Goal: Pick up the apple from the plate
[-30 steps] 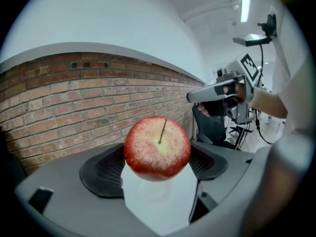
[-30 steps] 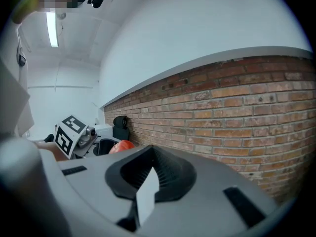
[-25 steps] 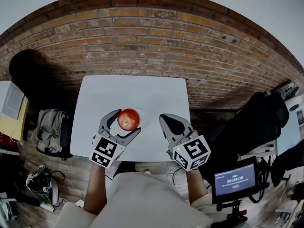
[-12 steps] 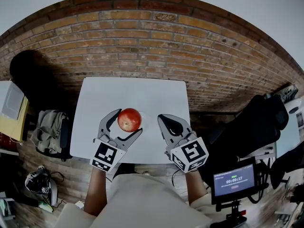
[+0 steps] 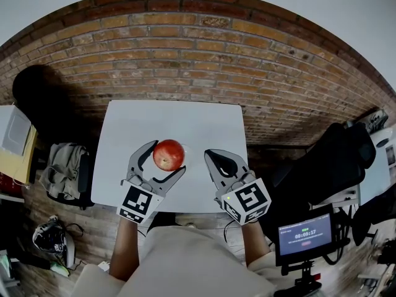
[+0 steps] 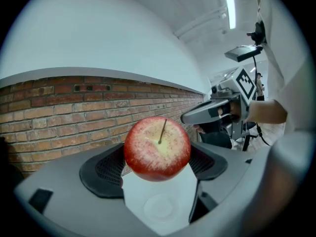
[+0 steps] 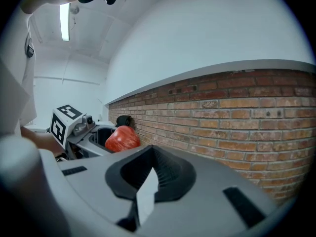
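Brick wall [image 5: 204, 54] runs behind the far edge of the white table [image 5: 167, 119] on my head view, with a dark chair [image 5: 337, 159] off to the right and a small lit screen [image 5: 305, 234] at the near right. My left gripper [image 5: 168, 157] sits over the near part of the table, slightly left of its middle, and its jaws are clamped on the apple [image 5: 168, 153]. The left gripper view shows this well: the red fruit sits stem up, pressed between the two dark ribbed pads [image 6: 106, 171]. The apple hangs clear of the tabletop. Under it I can make out a faint round shape that I take for the plate [image 6: 160, 207], white on white and hard to read. My right gripper [image 5: 211, 155] is just beside the left one, to its right, apart from the apple. Its jaws are drawn in narrow with the tips together, and its own view shows only a thin sliver of white table between them, nothing held. From that view the apple appears off to the left, in the other gripper.
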Tool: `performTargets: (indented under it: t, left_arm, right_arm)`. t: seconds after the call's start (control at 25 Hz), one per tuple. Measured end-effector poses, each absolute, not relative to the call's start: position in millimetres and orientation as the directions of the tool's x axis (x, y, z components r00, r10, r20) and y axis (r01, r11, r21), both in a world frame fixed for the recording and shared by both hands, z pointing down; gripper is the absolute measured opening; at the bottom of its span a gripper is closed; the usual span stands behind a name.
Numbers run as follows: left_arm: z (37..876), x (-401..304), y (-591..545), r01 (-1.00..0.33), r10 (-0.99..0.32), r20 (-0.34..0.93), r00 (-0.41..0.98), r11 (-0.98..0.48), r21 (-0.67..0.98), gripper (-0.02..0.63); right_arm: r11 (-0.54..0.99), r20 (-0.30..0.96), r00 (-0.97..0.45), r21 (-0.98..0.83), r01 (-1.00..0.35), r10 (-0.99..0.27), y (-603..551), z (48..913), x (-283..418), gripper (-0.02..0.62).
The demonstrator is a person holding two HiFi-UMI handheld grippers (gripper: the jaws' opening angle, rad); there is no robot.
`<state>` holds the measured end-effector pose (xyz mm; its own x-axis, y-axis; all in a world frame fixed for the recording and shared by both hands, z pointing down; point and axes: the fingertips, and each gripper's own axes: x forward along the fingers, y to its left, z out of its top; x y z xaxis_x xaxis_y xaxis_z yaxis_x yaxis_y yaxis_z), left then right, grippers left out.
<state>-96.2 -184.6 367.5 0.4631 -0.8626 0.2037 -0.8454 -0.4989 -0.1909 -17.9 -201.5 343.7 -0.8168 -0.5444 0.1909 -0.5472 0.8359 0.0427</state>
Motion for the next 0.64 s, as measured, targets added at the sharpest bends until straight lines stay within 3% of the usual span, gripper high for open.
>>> performTargets:
  t: [0.64]
  left_arm:
    - [362.9,-99.3,-182.1,-0.850,-0.864,0.195,0.464,-0.497,-0.175,0.400]
  right_arm:
    - [0.833,0.196,-0.813,0.041,-0.552,-0.548,-201.0,344.0,-19.5,0.000]
